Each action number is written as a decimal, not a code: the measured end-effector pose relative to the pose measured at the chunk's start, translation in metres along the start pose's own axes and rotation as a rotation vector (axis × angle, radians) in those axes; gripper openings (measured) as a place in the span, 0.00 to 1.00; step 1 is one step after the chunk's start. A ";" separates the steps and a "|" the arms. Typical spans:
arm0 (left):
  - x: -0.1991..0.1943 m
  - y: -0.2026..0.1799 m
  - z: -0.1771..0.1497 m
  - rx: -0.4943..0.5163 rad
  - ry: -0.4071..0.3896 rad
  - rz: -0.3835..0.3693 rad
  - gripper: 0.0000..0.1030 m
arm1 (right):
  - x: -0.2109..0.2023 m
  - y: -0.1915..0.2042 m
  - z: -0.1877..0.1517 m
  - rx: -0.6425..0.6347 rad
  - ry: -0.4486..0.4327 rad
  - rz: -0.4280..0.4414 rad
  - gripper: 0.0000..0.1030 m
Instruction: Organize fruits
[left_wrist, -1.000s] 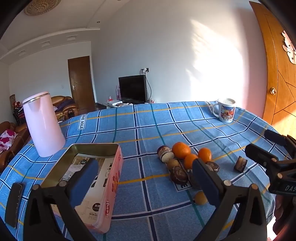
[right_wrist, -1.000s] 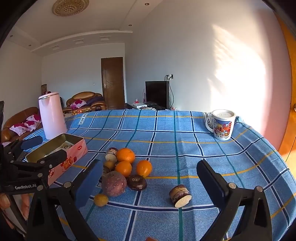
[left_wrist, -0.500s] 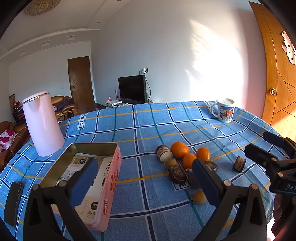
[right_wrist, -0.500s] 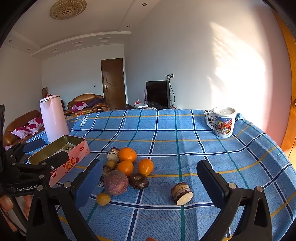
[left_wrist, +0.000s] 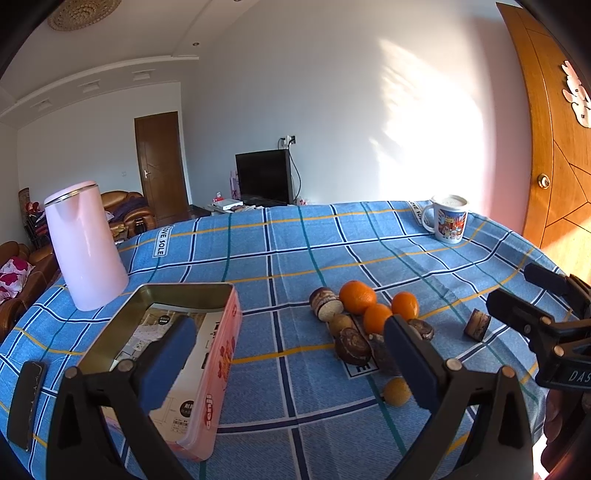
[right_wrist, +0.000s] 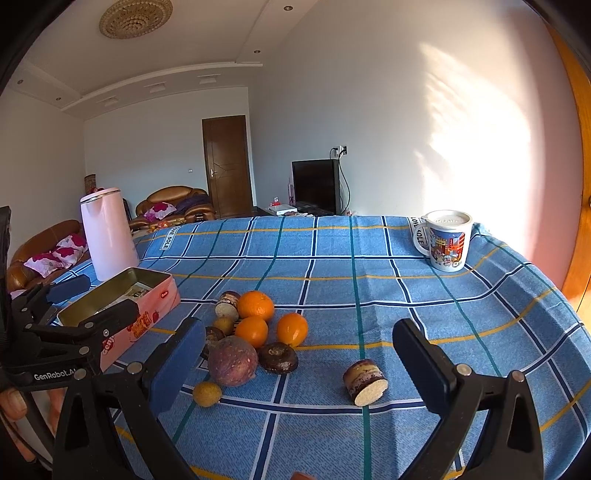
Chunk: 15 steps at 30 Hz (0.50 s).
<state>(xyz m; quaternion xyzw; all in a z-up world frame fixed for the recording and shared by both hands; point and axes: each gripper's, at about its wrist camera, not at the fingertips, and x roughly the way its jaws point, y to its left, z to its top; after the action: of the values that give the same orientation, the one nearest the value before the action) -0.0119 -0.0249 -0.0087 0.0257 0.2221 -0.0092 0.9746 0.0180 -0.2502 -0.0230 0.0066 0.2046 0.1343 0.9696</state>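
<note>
A cluster of fruit lies mid-table: three oranges (right_wrist: 255, 305), a purple passion fruit (right_wrist: 232, 360), a dark round fruit (right_wrist: 277, 357), small yellow-brown fruits (right_wrist: 207, 394) and a cut brown piece (right_wrist: 224, 305). A separate cut piece (right_wrist: 365, 382) lies to the right. The oranges also show in the left wrist view (left_wrist: 357, 296). An open pink tin box (left_wrist: 173, 354) sits left of the fruit. My left gripper (left_wrist: 288, 354) is open and empty above the box and cluster. My right gripper (right_wrist: 299, 363) is open and empty, near the passion fruit.
A pink kettle (left_wrist: 83, 245) stands at the back left. A printed mug (right_wrist: 447, 240) stands at the back right. A dark phone (left_wrist: 26, 402) lies by the left table edge. The blue checked tablecloth (right_wrist: 332, 258) drops off on the right.
Both grippers have drawn back and risen slightly, so the fruit and box look a little farther. Nothing on the table has moved.
</note>
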 end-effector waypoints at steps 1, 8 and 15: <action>0.000 0.000 0.000 -0.001 0.001 0.000 1.00 | 0.000 0.000 0.000 0.000 0.001 0.000 0.99; 0.001 0.001 0.000 -0.004 0.003 -0.002 1.00 | 0.000 0.002 -0.001 -0.001 0.003 0.002 0.99; 0.001 0.002 0.000 -0.006 0.003 -0.003 1.00 | 0.001 0.002 -0.002 0.003 0.006 0.004 0.99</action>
<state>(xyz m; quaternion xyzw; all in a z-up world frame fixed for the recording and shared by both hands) -0.0107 -0.0233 -0.0090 0.0227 0.2237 -0.0099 0.9744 0.0176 -0.2482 -0.0255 0.0080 0.2076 0.1360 0.9687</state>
